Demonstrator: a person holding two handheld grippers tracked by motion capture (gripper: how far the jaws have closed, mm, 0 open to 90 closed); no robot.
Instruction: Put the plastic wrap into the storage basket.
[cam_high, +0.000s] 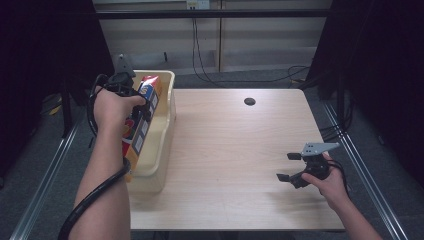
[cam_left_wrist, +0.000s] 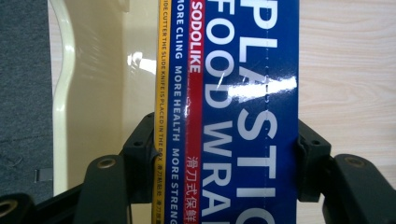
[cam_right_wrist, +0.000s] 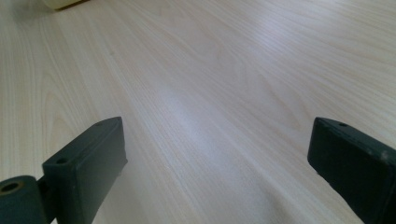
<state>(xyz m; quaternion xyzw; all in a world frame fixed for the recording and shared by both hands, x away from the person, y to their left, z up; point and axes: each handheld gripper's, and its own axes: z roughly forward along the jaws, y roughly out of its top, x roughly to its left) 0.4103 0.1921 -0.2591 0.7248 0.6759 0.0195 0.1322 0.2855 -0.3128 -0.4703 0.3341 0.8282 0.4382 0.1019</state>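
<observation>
A pale wooden table (cam_high: 235, 150) stands in a dim room, with cables trailing along the back wall and dark curtains at both sides. At the table's left edge sits a cream plastic bin (cam_high: 162, 130), and in it stands a long blue box of plastic food wrap (cam_left_wrist: 243, 112), tilted, its top end leaning toward the bin's far corner. The left gripper (cam_high: 131, 95) pinches the box across its width, one jaw on the yellow edge and the other on the blue face. Well apart, near the table's right front, the right gripper (cam_high: 292, 167) hovers just over bare wood with its jaws spread wide and nothing between them. A small dark hole (cam_high: 249, 101) marks the tabletop toward the back.
</observation>
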